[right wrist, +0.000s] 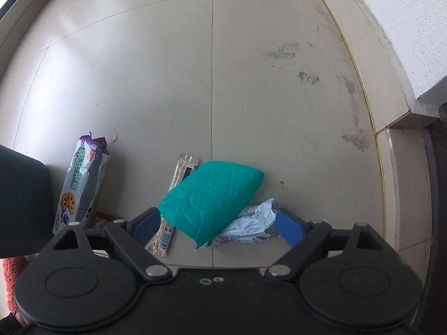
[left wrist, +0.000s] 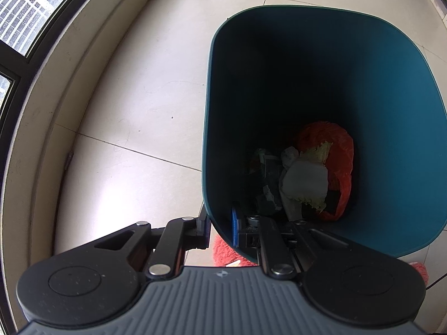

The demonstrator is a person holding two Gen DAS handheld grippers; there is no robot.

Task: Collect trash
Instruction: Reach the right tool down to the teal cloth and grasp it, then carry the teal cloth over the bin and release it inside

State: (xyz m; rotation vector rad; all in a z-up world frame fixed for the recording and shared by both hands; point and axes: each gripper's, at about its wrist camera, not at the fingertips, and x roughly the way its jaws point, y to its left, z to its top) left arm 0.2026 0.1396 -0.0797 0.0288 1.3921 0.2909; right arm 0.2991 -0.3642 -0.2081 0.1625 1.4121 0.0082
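Gripping the rim of the teal trash bin (left wrist: pixel 391 89), my left gripper (left wrist: pixel 220 230) has one finger inside its wall and one outside. Down in the bin lie a red plastic bag (left wrist: pixel 339 150) and a cabbage leaf (left wrist: pixel 306 178). My right gripper (right wrist: pixel 216 223) hangs spread wide over the floor (right wrist: pixel 167 69), framing a teal wrapper (right wrist: pixel 212 198), crumpled pale paper (right wrist: pixel 251 223), a snack stick (right wrist: pixel 163 237) and a biscuit packet (right wrist: pixel 81 181).
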